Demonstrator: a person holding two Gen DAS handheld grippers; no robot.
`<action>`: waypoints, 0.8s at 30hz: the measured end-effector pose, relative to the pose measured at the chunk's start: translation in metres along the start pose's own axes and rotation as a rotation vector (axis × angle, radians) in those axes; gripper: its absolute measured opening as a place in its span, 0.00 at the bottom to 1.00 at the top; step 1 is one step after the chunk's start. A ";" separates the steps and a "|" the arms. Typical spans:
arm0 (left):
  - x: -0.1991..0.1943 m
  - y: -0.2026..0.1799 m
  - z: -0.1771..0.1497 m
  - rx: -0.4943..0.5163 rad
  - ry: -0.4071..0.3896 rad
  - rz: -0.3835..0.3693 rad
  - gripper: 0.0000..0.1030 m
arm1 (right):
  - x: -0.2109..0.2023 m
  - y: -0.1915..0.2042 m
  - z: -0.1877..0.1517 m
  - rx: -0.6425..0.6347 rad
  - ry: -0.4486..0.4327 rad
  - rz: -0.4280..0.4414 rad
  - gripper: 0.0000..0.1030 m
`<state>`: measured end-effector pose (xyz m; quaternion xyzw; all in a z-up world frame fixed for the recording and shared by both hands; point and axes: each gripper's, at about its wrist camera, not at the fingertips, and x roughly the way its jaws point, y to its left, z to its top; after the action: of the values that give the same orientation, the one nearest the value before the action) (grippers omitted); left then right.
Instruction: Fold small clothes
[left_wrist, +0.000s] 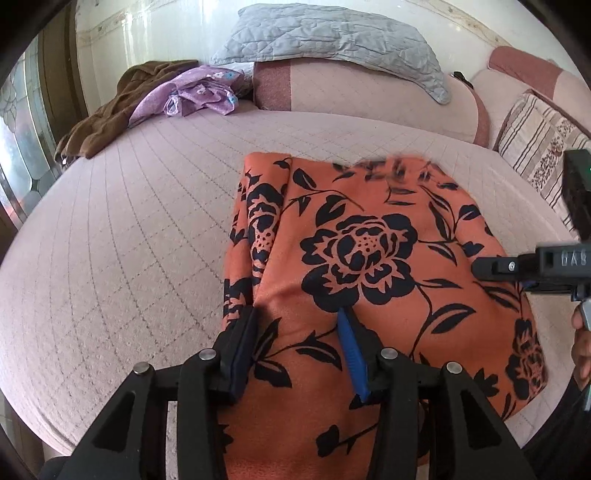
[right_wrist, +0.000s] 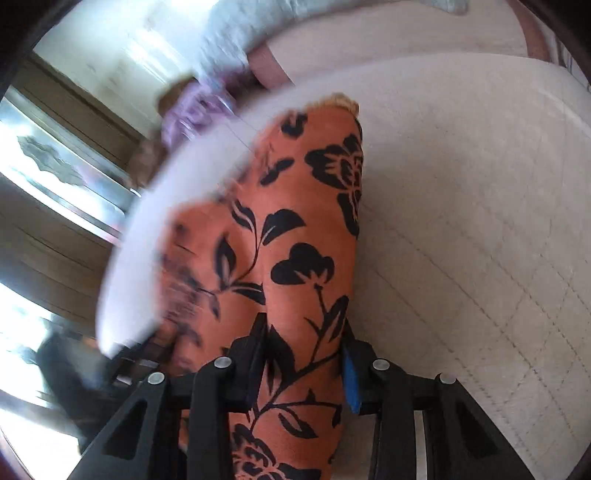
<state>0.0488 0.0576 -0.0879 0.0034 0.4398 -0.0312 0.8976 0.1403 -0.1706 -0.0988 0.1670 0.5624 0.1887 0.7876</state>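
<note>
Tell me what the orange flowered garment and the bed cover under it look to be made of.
Orange garment: likely a thin, smooth woven or knit fabric with a matte finish; it drapes in soft folds, and the black floral pattern looks printed. The fibre cannot be told.
Bed cover: looks like a quilted, padded textile, matte pale pink; stitched lines form a grid of squares across it.

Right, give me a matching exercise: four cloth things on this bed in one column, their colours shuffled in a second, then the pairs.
Things:
1. garment under the left claw
2. quilted pillow
3. crumpled cloth at the bed's far left edge
4. flowered cloth beside it

Colours:
A. brown
B. orange with black flowers
C. purple
D. grey

Pairs: 1-B, 2-D, 3-A, 4-C
</note>
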 end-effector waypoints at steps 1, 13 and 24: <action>-0.001 0.001 0.000 -0.006 0.001 -0.005 0.46 | 0.001 -0.014 0.002 0.067 0.011 0.047 0.43; -0.001 0.009 0.001 -0.020 0.009 -0.035 0.46 | 0.019 -0.037 0.052 0.279 0.008 0.183 0.37; 0.002 0.011 0.002 -0.027 0.013 -0.040 0.46 | -0.017 -0.005 0.035 0.168 -0.047 0.044 0.64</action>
<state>0.0526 0.0679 -0.0885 -0.0174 0.4458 -0.0429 0.8939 0.1686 -0.1852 -0.0765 0.2491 0.5537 0.1543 0.7795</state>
